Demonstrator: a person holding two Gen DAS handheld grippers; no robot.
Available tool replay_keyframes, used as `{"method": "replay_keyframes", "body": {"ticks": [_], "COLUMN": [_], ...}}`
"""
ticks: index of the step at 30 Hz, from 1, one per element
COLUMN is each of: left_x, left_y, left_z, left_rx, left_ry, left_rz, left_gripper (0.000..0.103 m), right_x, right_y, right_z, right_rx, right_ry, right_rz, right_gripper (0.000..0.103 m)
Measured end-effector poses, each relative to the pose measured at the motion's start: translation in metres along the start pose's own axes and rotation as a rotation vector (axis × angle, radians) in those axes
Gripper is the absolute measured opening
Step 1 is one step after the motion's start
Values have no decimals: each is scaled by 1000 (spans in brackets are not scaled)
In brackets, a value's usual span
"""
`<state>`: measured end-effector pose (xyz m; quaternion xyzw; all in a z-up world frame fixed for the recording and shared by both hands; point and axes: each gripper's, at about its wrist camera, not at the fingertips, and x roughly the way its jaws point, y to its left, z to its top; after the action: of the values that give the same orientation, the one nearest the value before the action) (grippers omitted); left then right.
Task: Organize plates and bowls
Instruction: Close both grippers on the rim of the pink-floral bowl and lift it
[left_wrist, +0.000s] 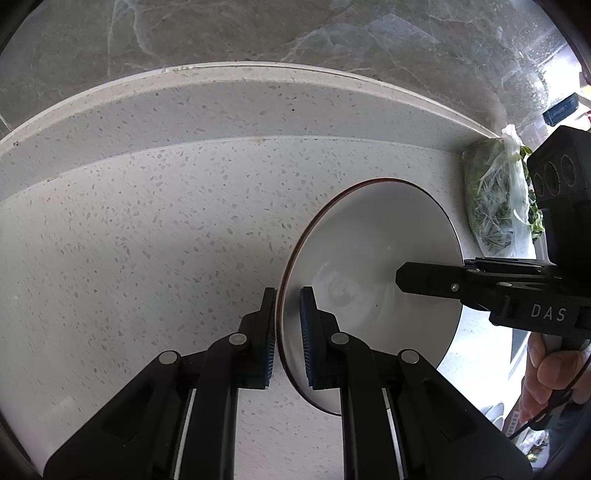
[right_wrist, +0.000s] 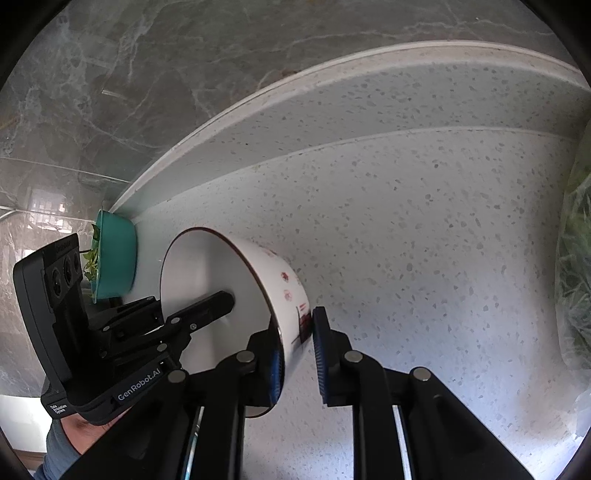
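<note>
Left wrist view, bottom centre: left gripper sits with its two blue-padded fingers narrowed onto the near rim of a white bowl. One pad is outside the wall, the other inside; the rim with its dark edge line runs between them, so the grip is on the bowl wall.

Same view, right of centre: right gripper reaches in from the right edge, one black finger lying across the inside of the bowl. A person's hand shows at lower right on the grip handle.

Right wrist view, bottom centre: right gripper has narrowed on the opposite side of the bowl, one pad inside, the other at the outer wall beside the red printed marks. The outer pad looks to be touching the wall; a thin gap cannot be ruled out. Left gripper enters from the lower left, finger inside the bowl.

Bowl location: over the speckled white counter, mid-frame in both views; whether it rests on the surface I cannot tell.

Farther back: teal bowl with greens at left of the right wrist view; clear bag of greens at the right of the left wrist view. Grey marble wall across the top.
</note>
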<state>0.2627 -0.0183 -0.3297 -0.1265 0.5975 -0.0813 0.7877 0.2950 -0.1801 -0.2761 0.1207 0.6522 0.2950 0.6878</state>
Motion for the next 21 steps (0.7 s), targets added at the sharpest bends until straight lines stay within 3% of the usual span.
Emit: {"method": "replay_keyframes", "body": {"ticks": [11, 21], "left_x": [-36, -96], "left_y": [-35, -108], "left_z": [-6, -70], "left_rx": [28, 61], "left_ry": [-22, -40], "left_rz": [-40, -100], "left_gripper": [10, 10], "right_x": [-43, -125], "right_y": [2, 5], "right_z": [-16, -95], "right_rx": [8, -57], "right_ry": [-17, -66], "right_rz": [32, 64], "right_gripper": [20, 25]}}
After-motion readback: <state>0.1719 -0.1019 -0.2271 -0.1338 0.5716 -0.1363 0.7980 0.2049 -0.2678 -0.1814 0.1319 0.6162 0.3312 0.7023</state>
